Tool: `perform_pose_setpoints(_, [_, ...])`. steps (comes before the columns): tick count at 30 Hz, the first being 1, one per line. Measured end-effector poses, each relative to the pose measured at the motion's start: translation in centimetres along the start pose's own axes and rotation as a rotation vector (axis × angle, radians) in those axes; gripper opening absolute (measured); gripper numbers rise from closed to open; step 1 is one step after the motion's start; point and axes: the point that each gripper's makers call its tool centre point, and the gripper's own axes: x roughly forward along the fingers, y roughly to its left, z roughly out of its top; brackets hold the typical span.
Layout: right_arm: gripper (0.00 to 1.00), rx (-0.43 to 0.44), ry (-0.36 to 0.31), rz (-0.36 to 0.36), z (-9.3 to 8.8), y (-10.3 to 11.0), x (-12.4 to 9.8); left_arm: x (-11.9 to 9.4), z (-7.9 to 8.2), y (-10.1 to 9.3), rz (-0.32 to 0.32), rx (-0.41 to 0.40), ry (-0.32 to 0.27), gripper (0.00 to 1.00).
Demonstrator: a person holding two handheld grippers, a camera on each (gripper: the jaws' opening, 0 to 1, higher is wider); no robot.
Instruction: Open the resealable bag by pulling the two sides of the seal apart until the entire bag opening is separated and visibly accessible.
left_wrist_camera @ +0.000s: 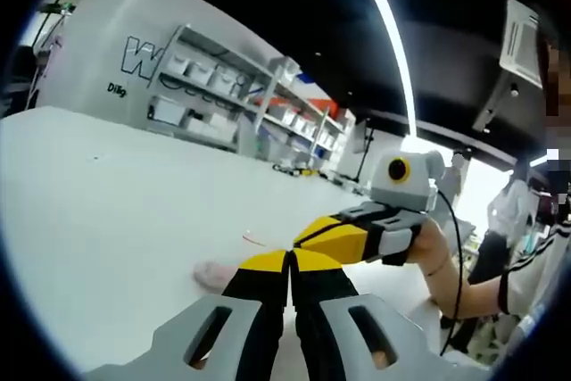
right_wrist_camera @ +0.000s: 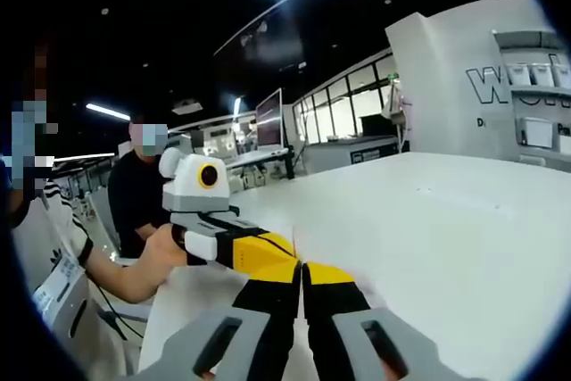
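The resealable bag (left_wrist_camera: 214, 275) is clear and hard to make out. A pale pinkish, translucent patch of it lies on the white table (left_wrist_camera: 107, 220), just left of my left gripper's jaws. My left gripper (left_wrist_camera: 290, 262) is shut, its yellow tips pressed together low over the table. My right gripper (left_wrist_camera: 332, 240) comes in from the right, and its yellow tips meet the left one's. In the right gripper view my right gripper (right_wrist_camera: 302, 270) is shut too, with the left gripper (right_wrist_camera: 268, 247) touching it from the left. The jaws hide the seal they pinch.
A thin reddish scrap (left_wrist_camera: 254, 240) lies on the table beyond the jaws. Grey shelving (left_wrist_camera: 223, 95) stands behind the far edge. A person in black (right_wrist_camera: 134, 194) sits to the left. Open white tabletop (right_wrist_camera: 446, 220) stretches to the right.
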Motion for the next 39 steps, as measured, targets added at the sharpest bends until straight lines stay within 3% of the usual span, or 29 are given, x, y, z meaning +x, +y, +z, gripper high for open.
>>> perform_pose_setpoints(26, [0.0, 0.009, 0.012, -0.015, -0.43, -0.17, 0.21, 0.0, -0.21, 0.19, 0.002, 0.045, 0.016, 0.01])
perform_pose_setpoints(39, [0.0, -0.04, 0.039, -0.029, -0.88, -0.08, 0.3, -0.08, -0.8, -0.06, 0.042, 0.159, 0.067, 0.01])
